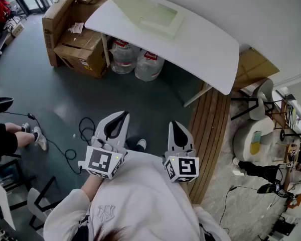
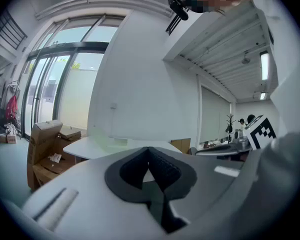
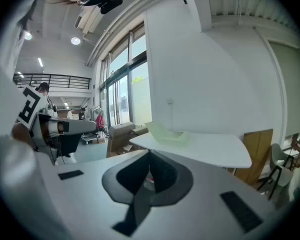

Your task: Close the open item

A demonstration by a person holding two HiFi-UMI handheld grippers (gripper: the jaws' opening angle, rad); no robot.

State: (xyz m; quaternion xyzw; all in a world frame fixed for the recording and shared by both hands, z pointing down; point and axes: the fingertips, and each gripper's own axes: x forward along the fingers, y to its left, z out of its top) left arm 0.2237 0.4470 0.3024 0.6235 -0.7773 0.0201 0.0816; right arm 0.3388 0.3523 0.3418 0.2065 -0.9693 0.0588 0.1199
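A pale green translucent box (image 1: 149, 11) lies on the white table (image 1: 205, 49) ahead, its lid standing raised at the far side. The same box shows small in the left gripper view (image 2: 107, 141) and in the right gripper view (image 3: 167, 133). Both grippers are held close to my chest, well short of the table and over the grey floor. My left gripper (image 1: 121, 115) (image 2: 149, 151) is shut with nothing in it. My right gripper (image 1: 174, 124) (image 3: 150, 156) is also shut and holds nothing.
Cardboard boxes (image 1: 75, 29) stand at the table's left end, and two large water bottles (image 1: 138, 59) sit under it. A black cable (image 1: 78, 139) runs over the floor at left, near a seated person's legs (image 1: 15, 134). Chairs (image 1: 261, 104) stand at right.
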